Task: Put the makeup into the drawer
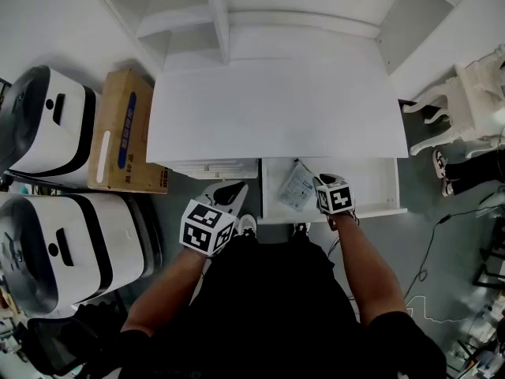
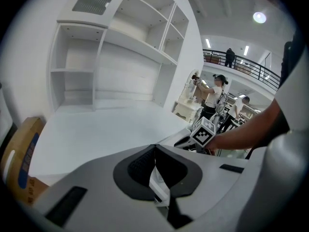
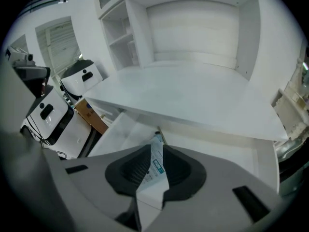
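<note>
A white desk (image 1: 276,109) with open shelves (image 1: 189,34) at its back stands in the middle. Just left of the desk is a cardboard box (image 1: 126,133), and beyond that two white-and-black machines (image 1: 47,121). To the desk's right stands carved white furniture (image 1: 465,101), with a person (image 2: 212,93) farther off.

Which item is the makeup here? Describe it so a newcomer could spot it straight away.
Under the front edge of the white desk, the right-hand drawer stands open. At its left end, beside the right gripper, lies a flat pale packet with small print and a teal label, the only thing visible in that drawer.
</note>
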Motion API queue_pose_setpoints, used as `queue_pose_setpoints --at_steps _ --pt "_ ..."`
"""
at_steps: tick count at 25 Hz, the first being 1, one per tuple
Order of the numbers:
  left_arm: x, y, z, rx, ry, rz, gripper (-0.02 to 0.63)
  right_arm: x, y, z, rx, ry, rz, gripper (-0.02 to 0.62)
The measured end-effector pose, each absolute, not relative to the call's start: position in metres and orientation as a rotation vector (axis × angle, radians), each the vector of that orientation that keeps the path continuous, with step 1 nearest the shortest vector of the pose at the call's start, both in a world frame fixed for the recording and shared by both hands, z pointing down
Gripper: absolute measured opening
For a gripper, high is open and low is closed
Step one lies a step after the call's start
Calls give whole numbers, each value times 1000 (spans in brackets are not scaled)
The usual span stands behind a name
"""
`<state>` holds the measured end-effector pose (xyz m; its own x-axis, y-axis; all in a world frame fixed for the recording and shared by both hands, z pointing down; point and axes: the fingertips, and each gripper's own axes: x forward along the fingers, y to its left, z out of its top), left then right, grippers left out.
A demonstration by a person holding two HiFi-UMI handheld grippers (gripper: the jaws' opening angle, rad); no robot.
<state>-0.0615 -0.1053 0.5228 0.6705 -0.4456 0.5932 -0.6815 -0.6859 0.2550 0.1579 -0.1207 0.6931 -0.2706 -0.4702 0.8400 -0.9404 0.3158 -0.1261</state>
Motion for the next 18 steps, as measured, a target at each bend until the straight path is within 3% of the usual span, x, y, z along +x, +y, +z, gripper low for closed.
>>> queue_pose_setpoints --at_steps 10,18 --pt "-71 -99 514 2526 -737 703 11 123 -92 584 1553 -2101 845 67" --pt "-75 -91 513 2561 -688 709 11 108 -71 533 1656 -2213 781 28"
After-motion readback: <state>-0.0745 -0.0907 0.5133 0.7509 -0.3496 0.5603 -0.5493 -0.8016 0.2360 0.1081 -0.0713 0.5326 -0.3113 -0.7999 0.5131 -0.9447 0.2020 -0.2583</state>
